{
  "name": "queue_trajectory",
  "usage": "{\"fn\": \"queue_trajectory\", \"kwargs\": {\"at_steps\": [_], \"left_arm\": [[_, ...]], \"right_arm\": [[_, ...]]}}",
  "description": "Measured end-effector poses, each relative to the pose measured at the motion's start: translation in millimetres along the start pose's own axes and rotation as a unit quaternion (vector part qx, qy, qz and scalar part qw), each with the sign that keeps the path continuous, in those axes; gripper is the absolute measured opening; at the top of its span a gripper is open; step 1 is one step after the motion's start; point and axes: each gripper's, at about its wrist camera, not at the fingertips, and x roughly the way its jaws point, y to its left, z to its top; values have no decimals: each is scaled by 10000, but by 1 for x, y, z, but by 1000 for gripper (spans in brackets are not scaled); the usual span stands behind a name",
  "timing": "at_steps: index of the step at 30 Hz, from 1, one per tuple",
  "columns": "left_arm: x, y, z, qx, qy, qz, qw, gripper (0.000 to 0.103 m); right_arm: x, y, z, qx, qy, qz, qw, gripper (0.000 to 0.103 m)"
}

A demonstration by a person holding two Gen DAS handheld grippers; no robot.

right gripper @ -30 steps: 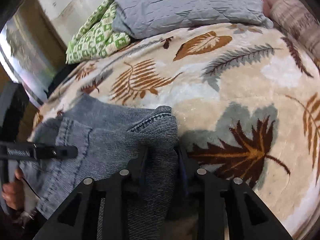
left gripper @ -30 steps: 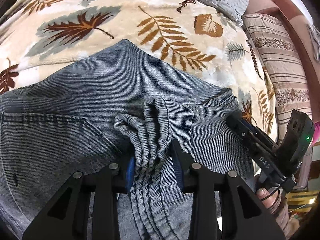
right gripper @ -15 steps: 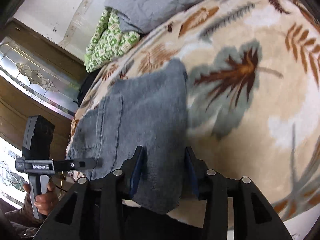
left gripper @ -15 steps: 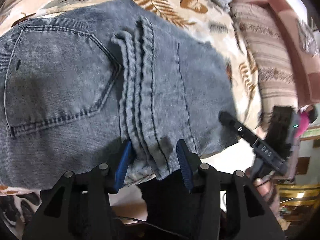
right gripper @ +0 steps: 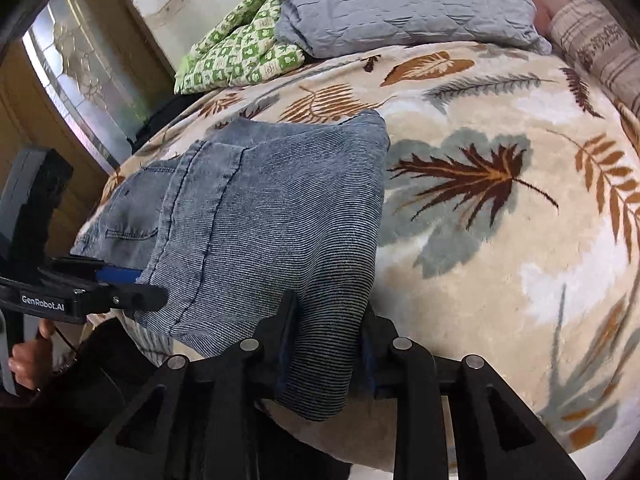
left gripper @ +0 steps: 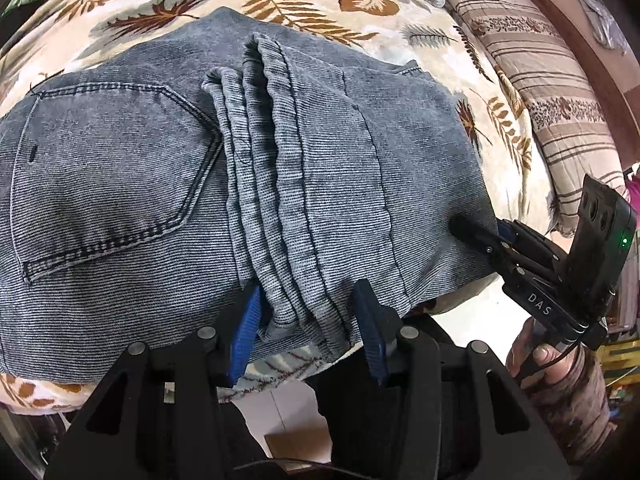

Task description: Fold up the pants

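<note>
Leaf-print blanket [right gripper: 500,260] is covering the bed, cream ground with brown and grey-green leaves. At the far edge a grey quilted pillow [right gripper: 400,4] is lying against a green checked cloth [right gripper: 240,60]. A striped cushion [left gripper: 552,100] is running along the bed's right side in the left wrist view.

Pants [left gripper: 120,160], grey-blue denim, are lying folded into a thick flat stack at the near edge of the bed. The near end of the stack is hanging slightly over that edge. The rest of the blanket behind and to the right is bare.

Left gripper [left gripper: 306,312] is pointing steeply down at the near edge, straddling the bundled leg hems [left gripper: 272,184]. Its jaws have just been opening. The blue pads are standing clear on either side of the hems, with cloth between them but not pinched.

Right gripper [right gripper: 328,320] is sitting at the near right corner of the stack, on the folded edge. Its jaws have just been easing open a little, yet they are set narrow, the denim is filling the gap, and both pads are meeting it.

A hand [left gripper: 548,360] is gripping the right tool's handle beyond the bed edge.

Back pocket [left gripper: 108,176] is facing up on the left of the stack, just beside the hems.
</note>
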Motion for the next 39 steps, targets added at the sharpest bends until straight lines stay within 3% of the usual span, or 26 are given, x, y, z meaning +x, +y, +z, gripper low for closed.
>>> {"fn": "queue_trajectory", "kwargs": {"at_steps": [2, 7, 13, 17, 23, 26, 29, 34, 39], "left_arm": [[-11, 3, 3, -75, 39, -131, 9999, 44], [-47, 8, 25, -192, -553, -370, 9976, 45], [-13, 9, 59, -411, -342, -315, 9981, 45], [12, 15, 65, -512, -232, -319, 9979, 44], [8, 10, 63, -308, -393, -308, 9983, 45], [-12, 2, 66, -176, -545, -475, 9972, 45], [-23, 1, 74, -166, -817, -432, 9956, 54], [9, 13, 82, -383, -430, -305, 9979, 53], [17, 5, 75, -92, -594, -70, 9982, 55]], "right_arm": [[-12, -4, 9, 204, -25, -30, 9998, 32], [-49, -17, 37, 664, -815, 276, 9941, 36], [-10, 7, 53, 186, -546, 509, 9970, 36], [24, -7, 42, 371, -222, 364, 9984, 31], [22, -18, 39, 611, -330, 564, 9960, 25], [5, -14, 53, 715, -540, 803, 9927, 31], [-1, -13, 66, 691, -717, 840, 9915, 36], [26, -22, 68, 851, -391, 652, 9935, 36], [36, -28, 59, 891, -422, 644, 9930, 34]]}}
